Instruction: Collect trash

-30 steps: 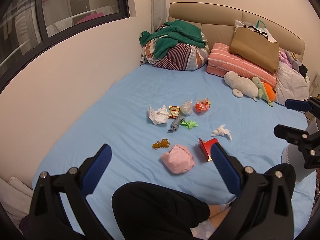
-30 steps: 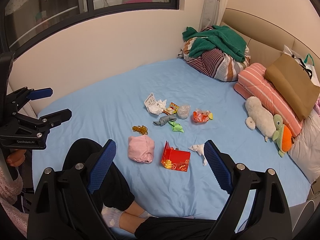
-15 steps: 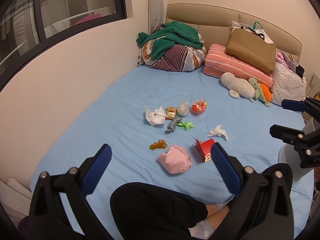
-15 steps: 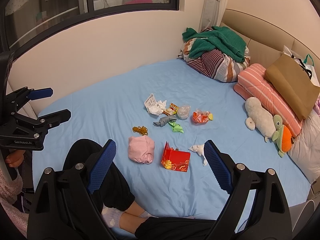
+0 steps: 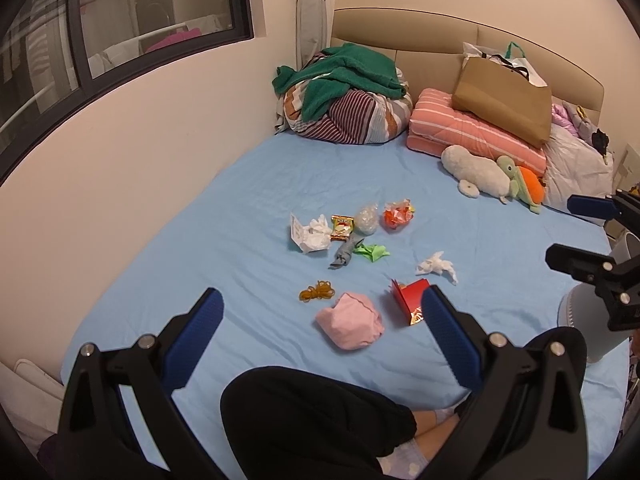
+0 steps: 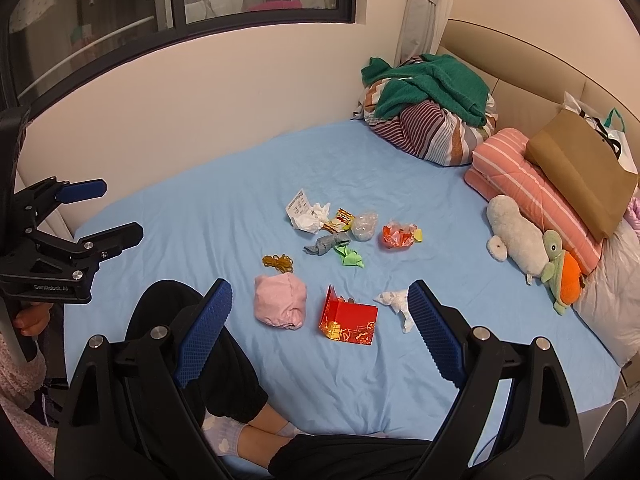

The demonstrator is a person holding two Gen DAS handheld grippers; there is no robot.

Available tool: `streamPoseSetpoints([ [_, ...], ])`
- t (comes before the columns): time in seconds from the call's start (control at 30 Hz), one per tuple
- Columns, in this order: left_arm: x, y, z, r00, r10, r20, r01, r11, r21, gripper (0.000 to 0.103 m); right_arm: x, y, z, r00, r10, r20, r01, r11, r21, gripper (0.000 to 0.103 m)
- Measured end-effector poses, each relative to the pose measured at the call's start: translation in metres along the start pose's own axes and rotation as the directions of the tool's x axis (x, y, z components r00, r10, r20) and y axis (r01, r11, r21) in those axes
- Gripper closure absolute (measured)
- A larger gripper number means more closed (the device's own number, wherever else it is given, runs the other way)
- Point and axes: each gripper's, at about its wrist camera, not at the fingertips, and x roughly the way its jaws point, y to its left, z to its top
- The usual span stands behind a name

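Trash lies scattered mid-bed on the blue sheet (image 5: 248,216): a crumpled white receipt (image 5: 310,234), a snack wrapper (image 5: 342,227), a clear plastic wad (image 5: 367,220), an orange-red wrapper (image 5: 397,216), a grey scrap (image 5: 344,254), green paper (image 5: 372,252), a white tissue (image 5: 436,266), a red paper box (image 6: 348,316), a pink bundle (image 6: 280,300) and rubber bands (image 6: 278,263). My left gripper (image 5: 320,300) hovers open and empty, short of the pink bundle. My right gripper (image 6: 320,288) is also open and empty, above the red box's near side.
A person's black-trousered knee (image 5: 312,412) and socked foot (image 6: 224,436) rest on the near bed edge. Bedding pile (image 5: 352,100), striped pink blanket (image 5: 472,132), brown bag (image 5: 504,100) and plush toys (image 5: 480,174) line the headboard. A white cylinder (image 5: 576,312) stands at the right.
The left wrist view has drifted slightly, so the trash sits a little further left in it. Nothing on the bed has moved and both grippers stay open.
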Motion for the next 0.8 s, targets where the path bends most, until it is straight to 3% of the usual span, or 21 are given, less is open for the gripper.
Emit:
streamPoseSetpoints([
  [0.4,-0.0014,-0.0011,-0.0002,1.0,0.003,0.007,-0.003,1.0,0.004,0.004,-0.0018,-0.0008,0.0002,1.0,-0.002,0.003,0.002,1.0,0.0,0.017],
  [0.8,-0.0095,-0.0005,-0.0007,0.997,-0.053,0.062,0.053,0.999,0.005,0.004,-0.0079,-0.0029,0.002,1.0,-0.002,0.009,0.002,1.0,0.007,0.017],
])
